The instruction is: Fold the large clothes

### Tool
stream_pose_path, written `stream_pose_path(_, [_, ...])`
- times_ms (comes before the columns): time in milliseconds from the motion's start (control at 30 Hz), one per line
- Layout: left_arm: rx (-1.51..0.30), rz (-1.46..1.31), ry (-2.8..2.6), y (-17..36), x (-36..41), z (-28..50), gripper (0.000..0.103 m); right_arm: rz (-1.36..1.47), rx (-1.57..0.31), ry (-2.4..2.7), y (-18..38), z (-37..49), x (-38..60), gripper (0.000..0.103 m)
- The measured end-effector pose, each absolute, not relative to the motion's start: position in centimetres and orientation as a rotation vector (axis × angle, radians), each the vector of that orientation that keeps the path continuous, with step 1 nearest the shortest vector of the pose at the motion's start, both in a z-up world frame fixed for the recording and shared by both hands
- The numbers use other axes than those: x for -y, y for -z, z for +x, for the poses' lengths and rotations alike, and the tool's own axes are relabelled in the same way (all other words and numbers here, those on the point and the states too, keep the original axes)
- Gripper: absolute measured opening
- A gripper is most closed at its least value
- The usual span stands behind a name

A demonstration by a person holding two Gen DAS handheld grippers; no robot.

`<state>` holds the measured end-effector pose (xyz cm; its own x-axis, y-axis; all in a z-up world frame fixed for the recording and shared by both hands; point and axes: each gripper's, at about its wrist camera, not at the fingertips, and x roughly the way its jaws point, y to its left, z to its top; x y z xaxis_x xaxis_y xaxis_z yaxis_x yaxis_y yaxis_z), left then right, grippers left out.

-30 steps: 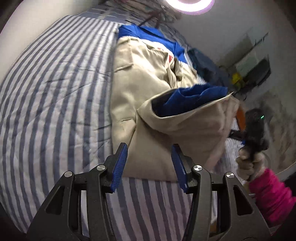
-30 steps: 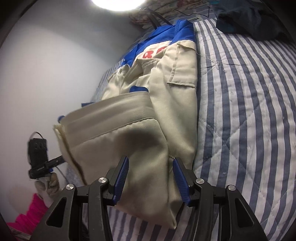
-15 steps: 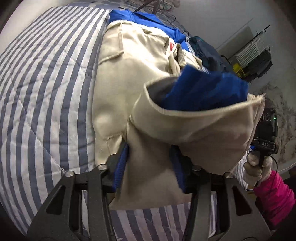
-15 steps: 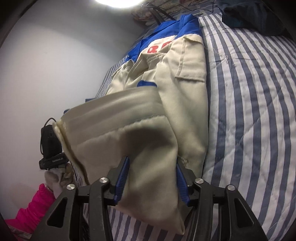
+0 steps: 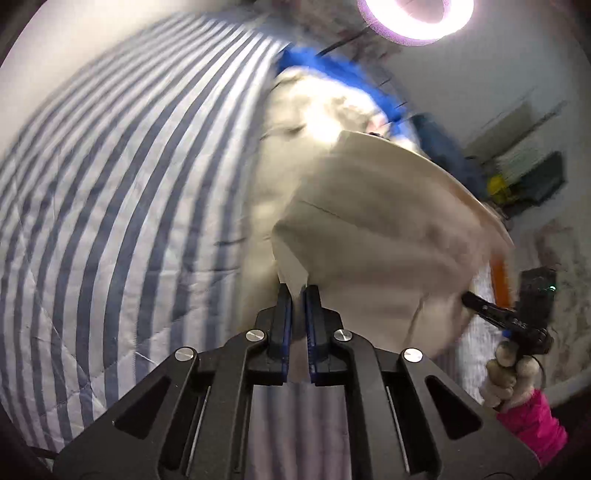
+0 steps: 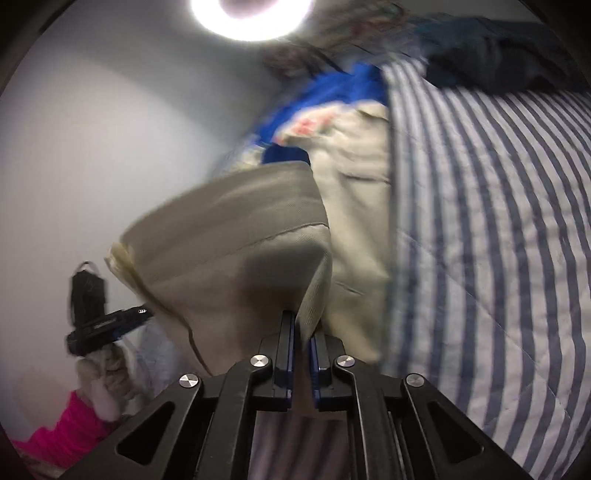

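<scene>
A large beige jacket with blue shoulders (image 5: 369, 229) lies on the striped bed; it also shows in the right wrist view (image 6: 243, 251). My left gripper (image 5: 298, 291) is shut on one corner of the jacket's hem and holds it lifted. My right gripper (image 6: 301, 319) is shut on the other hem corner, also raised. The hem hangs stretched between the two grippers above the rest of the jacket. Each view shows the other gripper held by a gloved hand with a pink sleeve (image 5: 532, 413). Both views are blurred by motion.
The blue-and-white striped quilt (image 5: 110, 221) covers the bed around the jacket and fills the right side of the right wrist view (image 6: 498, 240). A dark garment (image 6: 498, 48) lies at the bed's far end. A ring light (image 5: 413, 14) shines overhead. Shelving (image 5: 532, 173) stands by the wall.
Both grippers have closed on the jacket's hem corners and lifted them off the bed. The hem now hangs raised between them, and both views swing upward.
</scene>
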<state>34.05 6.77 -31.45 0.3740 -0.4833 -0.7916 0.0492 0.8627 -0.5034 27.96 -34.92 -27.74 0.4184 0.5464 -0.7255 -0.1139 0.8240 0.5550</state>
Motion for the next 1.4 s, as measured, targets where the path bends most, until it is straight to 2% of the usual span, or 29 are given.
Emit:
stream_pose_path(133, [-1.120, -0.481, 0.328, 31.5, -7.1, 35.3, 0.006, 0.444, -1.104, -0.352, 29.5, 29.0, 34.6, 0.003])
stream_pose_path(400, [-1.081, -0.401, 0.346, 29.9, -6.3, 36.8, 0.006, 0.495, -1.061, -0.355, 27.3, 27.1, 36.7, 0.003])
stream_pose_path(433, [-1.083, -0.399, 0.345, 29.9, -6.2, 36.7, 0.006, 0.508, -1.062, -0.366, 27.4, 26.9, 37.1, 0.007])
stream_pose_path(467, [-1.085, -0.392, 0.342, 30.0, -6.2, 36.9, 0.006, 0.524, -1.067, -0.358, 27.6, 26.9, 37.5, 0.017])
stream_pose_path(500, [-1.085, -0.381, 0.338, 30.1, -5.8, 37.2, 0.006, 0.556, -1.069, -0.364, 27.7, 26.7, 38.1, 0.041])
stream_pose_path(533, [-1.084, -0.364, 0.336, 30.2, -5.5, 37.4, 0.006, 0.580, -1.062, -0.358, 27.8, 26.6, 38.4, 0.046])
stream_pose_path(633, [-1.078, -0.277, 0.318, 30.2, -4.4, 38.1, 0.006, 0.543, -1.044, -0.303, 27.3, 26.8, 38.2, 0.045])
stream_pose_path(967, [-0.921, -0.129, 0.292, 26.8, -2.7, 37.2, 0.006, 0.039, -0.898, -0.325, 23.1, 28.1, 29.6, 0.044])
stream_pose_path(1200, [-1.055, -0.107, 0.269, 31.2, -1.2, 40.5, 0.006, -0.048, -1.041, -0.315, 27.6, 32.4, 27.1, 0.037])
stream_pose_path(1400, [-1.072, -0.085, 0.274, 31.0, -1.0, 40.9, 0.007, -0.077, -1.094, -0.303, 28.2, 33.3, 26.5, 0.037])
